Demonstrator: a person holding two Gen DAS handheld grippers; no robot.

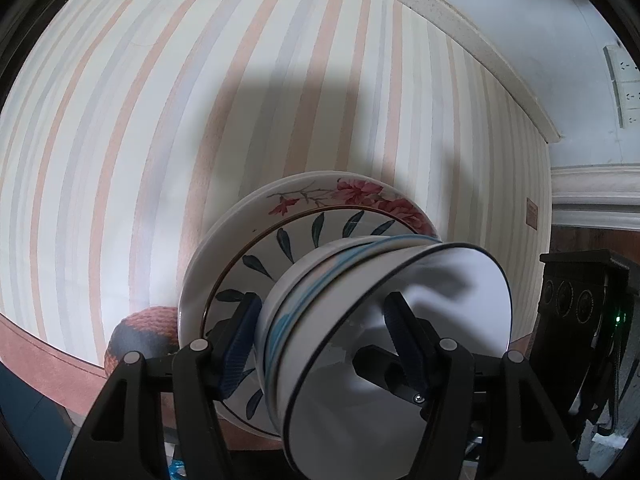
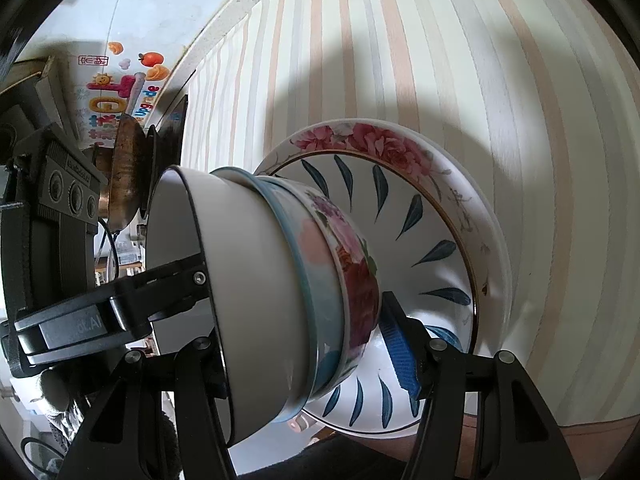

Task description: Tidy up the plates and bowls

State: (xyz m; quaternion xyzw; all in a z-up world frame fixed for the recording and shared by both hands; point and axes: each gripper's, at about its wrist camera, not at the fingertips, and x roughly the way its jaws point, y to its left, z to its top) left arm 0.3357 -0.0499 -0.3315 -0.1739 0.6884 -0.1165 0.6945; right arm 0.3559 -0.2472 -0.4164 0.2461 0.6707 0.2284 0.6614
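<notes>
Three nested bowls lie on their side in both views: a white dark-rimmed bowl [image 1: 440, 312] [image 2: 248, 280] outermost, then a blue-banded bowl [image 1: 280, 320] [image 2: 316, 280], then a flowered bowl [image 2: 356, 276]. Behind them is a leaf-patterned plate [image 1: 280, 248] [image 2: 432, 240] on a larger pink-flowered plate [image 1: 360, 192] [image 2: 380, 140]. My left gripper [image 1: 320, 300] is shut on the bowl stack, one finger inside the white bowl and one against the stack's base. My right gripper [image 2: 300, 308] clamps the opposite side the same way, its left finger hidden inside the bowl. The left gripper's finger [image 2: 172, 276] reaches into the bowl.
A striped tablecloth [image 1: 120, 160] [image 2: 520, 80] fills the background up to a pale edge [image 1: 480, 40]. A woven red-and-blue object [image 1: 140, 332] lies beside the plates. Wall sockets [image 1: 620, 80], a copper pan [image 2: 124, 168] and a colourful box [image 2: 116, 92] are at the sides.
</notes>
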